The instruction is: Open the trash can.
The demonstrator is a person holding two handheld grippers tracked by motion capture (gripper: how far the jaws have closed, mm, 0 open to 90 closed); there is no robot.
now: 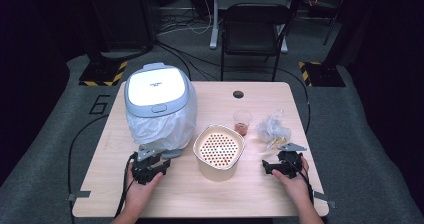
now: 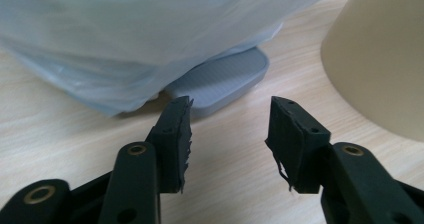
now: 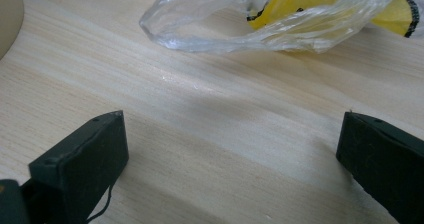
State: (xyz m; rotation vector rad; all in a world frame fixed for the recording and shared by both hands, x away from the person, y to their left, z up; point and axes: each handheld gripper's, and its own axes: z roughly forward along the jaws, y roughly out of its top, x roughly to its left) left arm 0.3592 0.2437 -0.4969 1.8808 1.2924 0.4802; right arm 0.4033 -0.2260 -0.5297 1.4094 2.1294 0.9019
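Two grippers work the desk's near edge: the left gripper (image 2: 230, 134), jaws half apart and clamping nothing, faces the bagged bin's grey pedal (image 2: 220, 81) by the left edge; the right gripper (image 3: 232, 159) rests wide open. Next, likely, pressing that pedal.

A large numeral "6" (image 1: 100, 104) is marked on the grey floor mat just left of the worktop (image 1: 260, 184). The white lid of the bin (image 1: 156, 86) carries a small line of print near its centre; the print is too small to read. No other text is legible.
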